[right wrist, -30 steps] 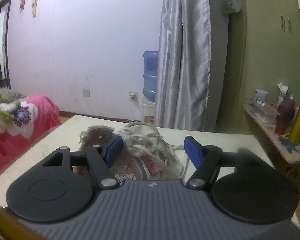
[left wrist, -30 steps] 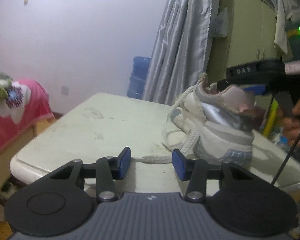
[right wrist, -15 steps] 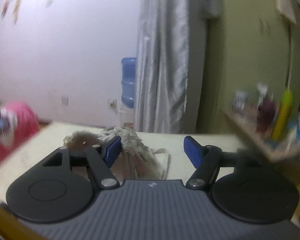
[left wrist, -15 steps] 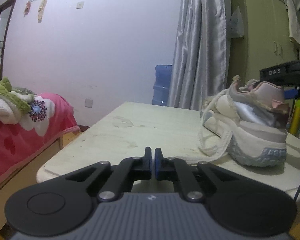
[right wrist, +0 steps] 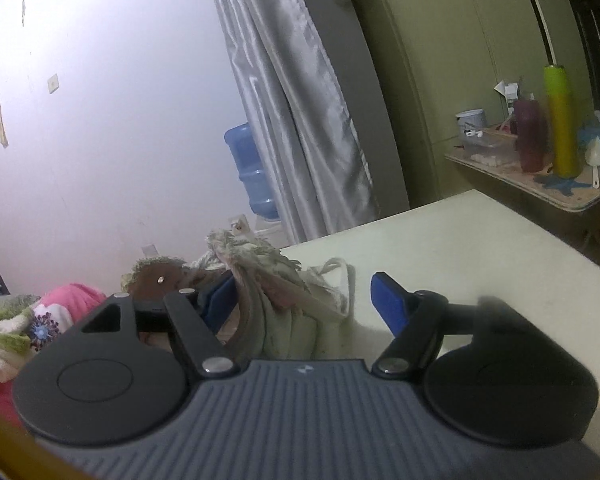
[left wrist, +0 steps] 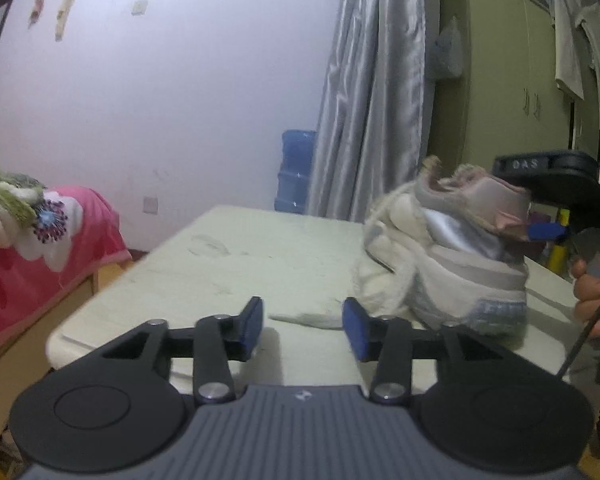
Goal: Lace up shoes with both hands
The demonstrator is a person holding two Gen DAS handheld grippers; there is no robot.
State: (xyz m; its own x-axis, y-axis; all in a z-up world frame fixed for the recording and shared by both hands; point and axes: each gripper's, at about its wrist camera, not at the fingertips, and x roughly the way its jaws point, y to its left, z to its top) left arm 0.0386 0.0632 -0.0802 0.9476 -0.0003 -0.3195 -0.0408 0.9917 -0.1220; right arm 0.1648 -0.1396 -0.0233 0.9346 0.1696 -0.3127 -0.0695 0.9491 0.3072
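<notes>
Over on the far left there's a bed (left wrist: 40,248) with a pink cover and a flowered blanket, and then the pale table (left wrist: 236,264) stretches across the middle. The left gripper (left wrist: 303,322) hovers low at the near edge of the table, its blue pads well apart and holding nothing; the frayed end of a white lace (left wrist: 308,317) lies flat on the tabletop right in the gap between them. Follow that lace to the right and there's the shoe (left wrist: 448,256), a worn cream and grey sneaker sitting on the table's right side, heel toward this gripper, with a pinkish collar rubbed ragged, a silvery side panel and loose loops of lace bunched at its front. At the heel is the right gripper (right wrist: 300,300), jaws spread wide: its left pad (right wrist: 220,302) sits inside the shoe opening and the right pad (right wrist: 390,304) is outside over bare table, so the fuzzy, worn heel collar (right wrist: 256,280) stands between them without being pinched. A hand (left wrist: 596,284) grips the handle at far right.
</notes>
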